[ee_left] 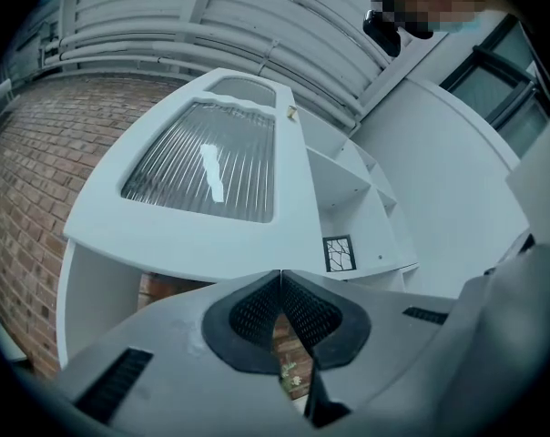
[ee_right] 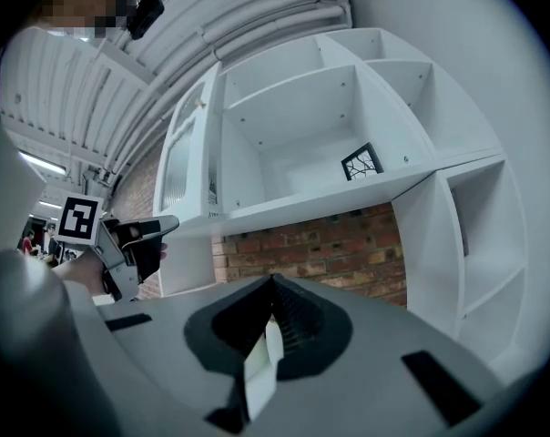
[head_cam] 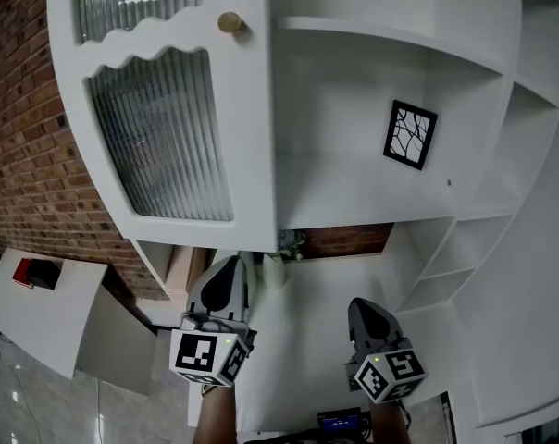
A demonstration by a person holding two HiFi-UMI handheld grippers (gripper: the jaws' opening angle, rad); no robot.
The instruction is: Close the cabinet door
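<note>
While the door (head_cam: 168,109), white with ribbed glass and a brass knob (head_cam: 229,22), stands open at the cabinet's (head_cam: 354,192) left edge, a frame (head_cam: 410,134) sits at the shelf's right. Below, left gripper (head_cam: 226,280) and right gripper (head_cam: 367,317) show jaws pressed together, empty.

Cabinet door (head_cam: 168,109) stands swung out to the left of the open compartment (head_cam: 354,109). Framed panel (head_cam: 410,134) stands on the compartment's shelf, right of centre. Left tongs (head_cam: 231,265) lie below the door's edge, with right tongs (head_cam: 360,303) apart to their right, below the compartment.
</note>
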